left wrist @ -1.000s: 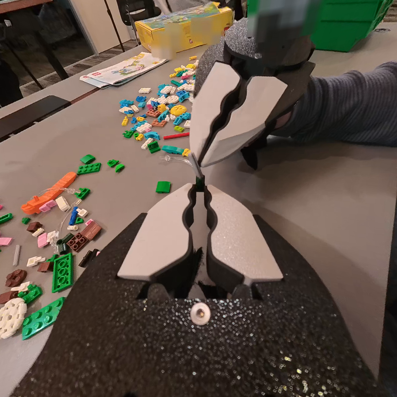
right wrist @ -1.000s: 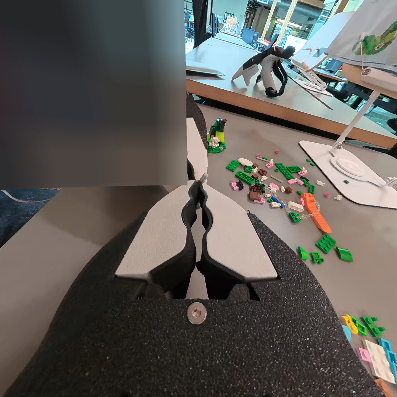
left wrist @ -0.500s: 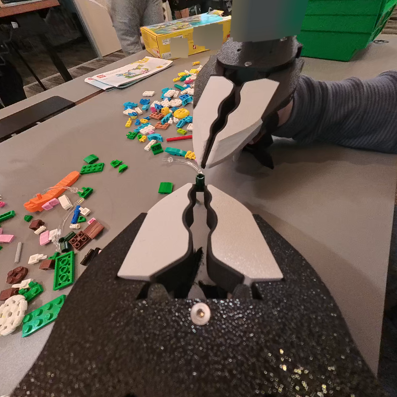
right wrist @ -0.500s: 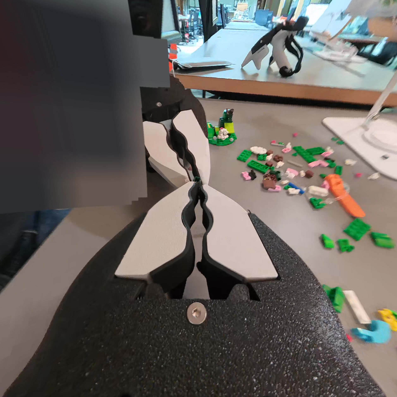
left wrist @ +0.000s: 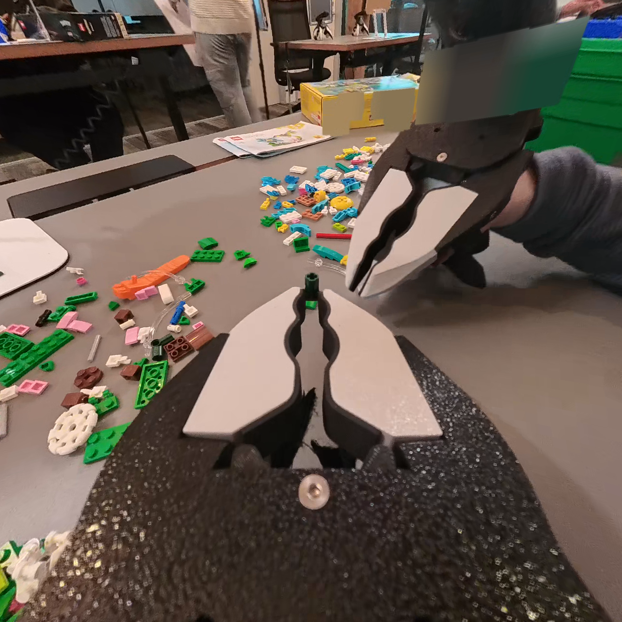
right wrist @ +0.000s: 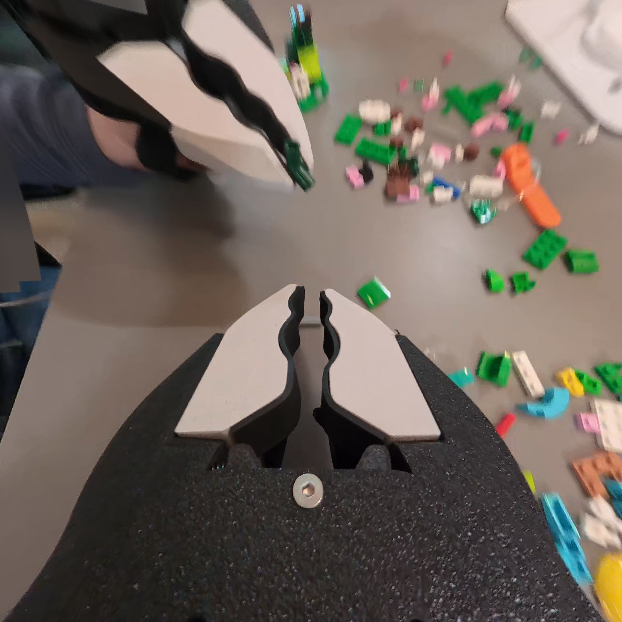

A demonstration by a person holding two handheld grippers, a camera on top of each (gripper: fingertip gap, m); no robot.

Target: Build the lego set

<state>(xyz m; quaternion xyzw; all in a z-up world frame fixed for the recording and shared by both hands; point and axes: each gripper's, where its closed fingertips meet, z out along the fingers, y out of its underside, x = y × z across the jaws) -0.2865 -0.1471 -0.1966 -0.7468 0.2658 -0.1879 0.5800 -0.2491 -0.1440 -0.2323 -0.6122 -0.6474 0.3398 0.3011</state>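
My left gripper (left wrist: 311, 293) is shut on a small dark green round piece (left wrist: 311, 282) that sticks up from its tips, above the grey table (left wrist: 471, 370). The right wrist view shows the same gripper (right wrist: 300, 177) at upper left with the green piece (right wrist: 298, 165) in its tips. My right gripper (right wrist: 312, 292) has a narrow gap between its tips and nothing in them. In the left wrist view it (left wrist: 356, 288) hangs a little right of the green piece, apart from it. A thin grey sliver (right wrist: 311, 324) shows below, between the right fingers.
Loose bricks lie left of my grippers, among them an orange piece (left wrist: 151, 279) and a green wedge plate (left wrist: 151, 373). A coloured pile (left wrist: 316, 202), booklet (left wrist: 269, 139) and yellow box (left wrist: 356, 101) lie behind. A small green model (right wrist: 306, 74) and a white base (left wrist: 23, 249) stand nearby. One gripper's finger ends stand about 6 cm off the other's.
My right gripper has drawn back from the left gripper's tips to the right and opened a little. The thin grey piece it held is gone from its tips. The left gripper keeps the green piece.
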